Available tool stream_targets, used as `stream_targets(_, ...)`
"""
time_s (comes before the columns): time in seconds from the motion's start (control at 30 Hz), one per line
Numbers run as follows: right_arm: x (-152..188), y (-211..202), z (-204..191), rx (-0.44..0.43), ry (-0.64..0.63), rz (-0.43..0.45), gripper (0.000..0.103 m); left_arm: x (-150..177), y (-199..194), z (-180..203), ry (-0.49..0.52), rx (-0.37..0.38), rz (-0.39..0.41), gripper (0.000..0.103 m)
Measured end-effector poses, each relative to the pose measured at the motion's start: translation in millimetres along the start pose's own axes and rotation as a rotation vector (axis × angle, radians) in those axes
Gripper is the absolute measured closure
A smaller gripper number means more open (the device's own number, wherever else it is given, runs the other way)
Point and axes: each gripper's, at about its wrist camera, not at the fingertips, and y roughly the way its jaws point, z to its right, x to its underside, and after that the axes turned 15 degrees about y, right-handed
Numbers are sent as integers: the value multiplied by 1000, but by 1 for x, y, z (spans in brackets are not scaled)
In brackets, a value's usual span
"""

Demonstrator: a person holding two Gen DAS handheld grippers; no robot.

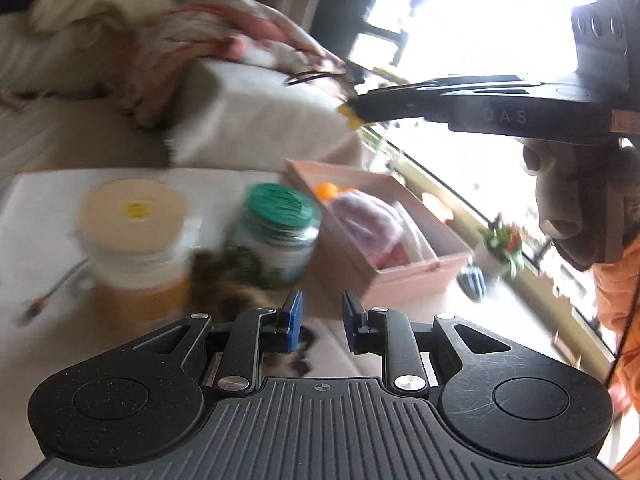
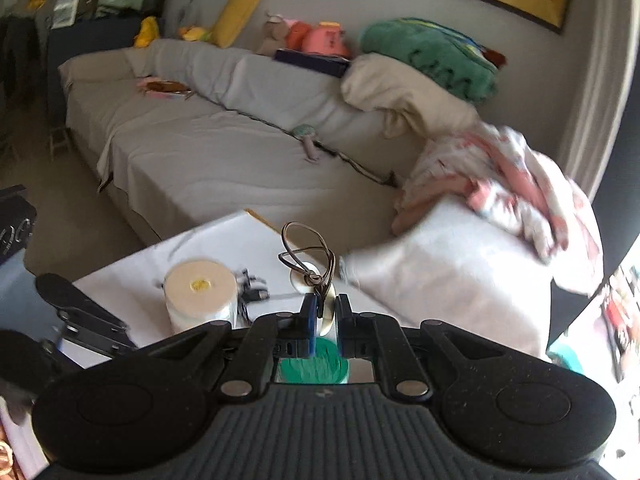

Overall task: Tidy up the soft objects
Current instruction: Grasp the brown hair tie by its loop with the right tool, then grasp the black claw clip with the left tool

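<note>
1. Beyond the green-lidded jar (image 1: pixel 276 232), toward the sofa, lies the pink-and-white cloth (image 2: pixel 504 184), bunched on the white pillow (image 2: pixel 460 276); the right tool (image 2: pixel 323 320) is nearer it.
2. Right tool: jaws almost closed, pinching a small disc with a brown cord loop (image 2: pixel 308 248).
3. Left tool (image 1: pixel 320 320): part-open, holding nothing.
4. Motion blur hides the cloth's long axis; the pink box (image 1: pixel 400 276) shows soft contents, unclear.

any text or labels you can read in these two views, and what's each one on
"DAS": raised letters on the side of the right gripper, seen in the left wrist view.
Jar label: too blurred to read.
Small tag at the gripper's right edge: too small to read.
Pink toy on the sofa back: dark marks, unreadable.
Nothing else legible.
</note>
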Motion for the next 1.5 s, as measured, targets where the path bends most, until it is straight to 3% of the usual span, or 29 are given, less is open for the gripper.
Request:
stream_targets(0.1, 24, -7, 12, 16, 41, -5, 94, 2, 29, 12, 3, 21, -37, 79)
stream_targets(0.2, 50, -15, 19, 43, 64, -5, 94, 6, 47, 15, 0, -71, -76, 79)
stream_targets(0.37, 87, -28, 27, 82, 110, -2, 94, 13, 38, -2, -16, -224, -139, 79)
stream_targets(0.5, 116, -25, 24, 5, 167, -56, 94, 17, 35, -13, -56, -282, -182, 79)
stream_targets(0.67, 155, -10, 18, -21, 240, -120, 94, 15, 41, -15, -151, -211, -158, 79)
stream_targets(0.83, 173, -12, 20, 20, 286, -121, 94, 6, 62, -12, -143, -269, -164, 78)
stream_targets(0.93, 180, -21, 16, 31, 288, -104, 94, 5, 67, -10, -129, -252, -164, 78)
stream_targets(1.17, 195, -26, 15, 73, 296, -78, 94, 16, 62, 26, 65, -175, -167, 78)
stream_targets(1.3, 208, -25, 9, 120, 313, -63, 93, 30, 50, 52, 167, -76, -189, 74)
stream_targets(1.33, 209, -27, 7, 119, 311, -62, 93, 33, 46, 58, 198, -78, -189, 68)
stream_targets(1.43, 213, -29, 1, 127, 290, -54, 93, 40, 37, 63, 246, -118, -191, 67)
stream_targets(1.5, 215, -26, -1, 147, 279, -61, 84, 44, 29, 59, 208, -137, -174, 67)
